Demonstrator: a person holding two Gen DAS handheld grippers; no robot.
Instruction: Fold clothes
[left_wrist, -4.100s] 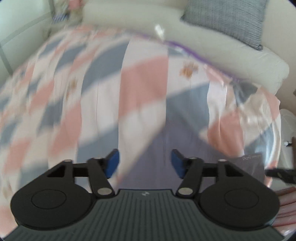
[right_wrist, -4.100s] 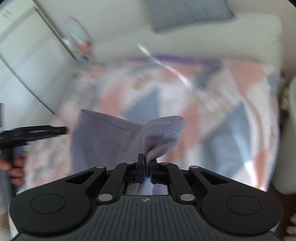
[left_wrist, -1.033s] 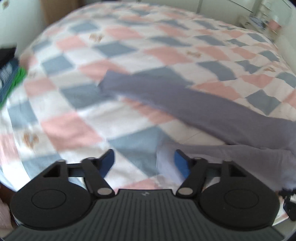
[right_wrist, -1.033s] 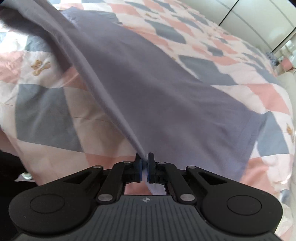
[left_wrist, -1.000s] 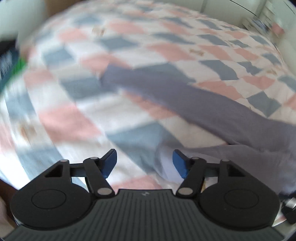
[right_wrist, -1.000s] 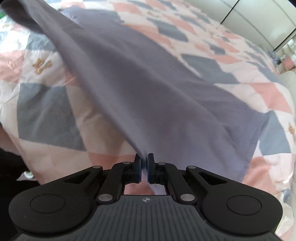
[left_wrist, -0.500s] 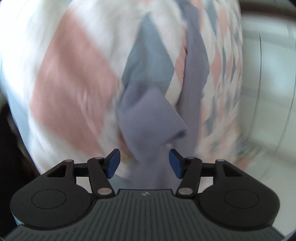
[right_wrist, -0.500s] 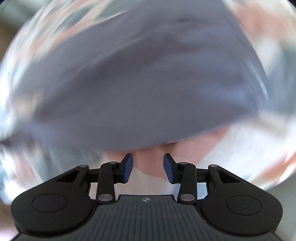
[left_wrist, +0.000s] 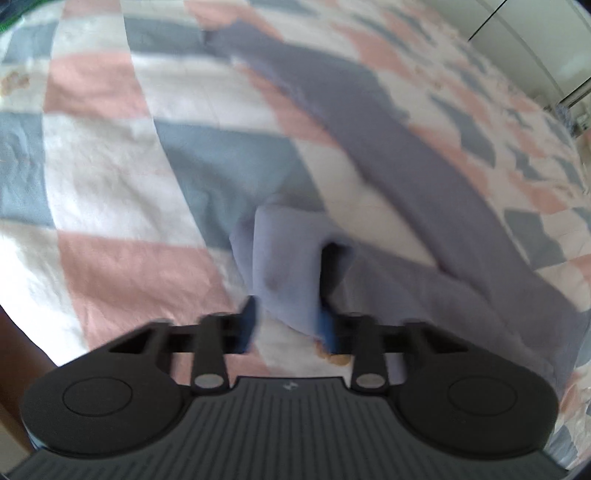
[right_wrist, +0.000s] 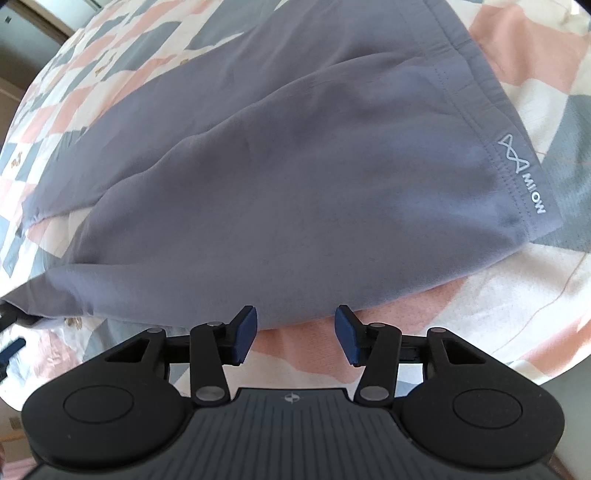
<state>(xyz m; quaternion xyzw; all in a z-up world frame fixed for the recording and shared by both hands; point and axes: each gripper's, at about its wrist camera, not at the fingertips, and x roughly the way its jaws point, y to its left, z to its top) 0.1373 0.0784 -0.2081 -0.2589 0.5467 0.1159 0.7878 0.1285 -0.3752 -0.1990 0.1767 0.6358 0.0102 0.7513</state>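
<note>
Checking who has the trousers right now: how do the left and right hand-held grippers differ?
The left hand-held gripper has just been closing, with a bunched end of the grey trousers between its fingers; the right hand-held gripper has just opened and stands empty, the trousers lying flat just beyond. Both point down at the checked bedspread.

The left claw (left_wrist: 286, 325) has just been closing around the grey trousers' (left_wrist: 388, 155) bunched cuff (left_wrist: 284, 254).

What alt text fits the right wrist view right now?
Grey-purple trousers lie spread on a checked bedspread, their logo waistband at right. The right gripper, whose fingers have just been opening, hangs open over their near edge, gripping nothing.
</note>
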